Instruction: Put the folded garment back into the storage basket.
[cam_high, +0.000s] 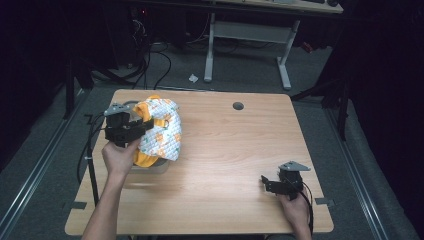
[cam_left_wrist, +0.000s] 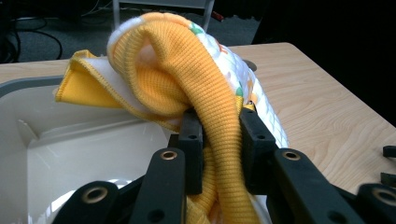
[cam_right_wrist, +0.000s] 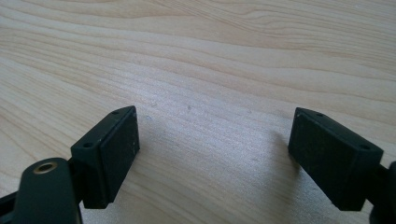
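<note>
Left gripper (cam_left_wrist: 219, 154) jaws clamp the yellow-trimmed cloth (cam_left_wrist: 187, 79), lifted above the white bin (cam_left_wrist: 28, 98); right gripper (cam_right_wrist: 215, 158) jaws wide apart, idle over table (cam_right_wrist: 210, 56); cloth apparently not yet placed.

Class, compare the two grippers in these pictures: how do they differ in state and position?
The left gripper is shut on the yellow cloth; the right gripper is open and holds nothing. The left gripper is raised above the white bin; the right gripper is low over bare table. Both are black and hand-held.
</note>
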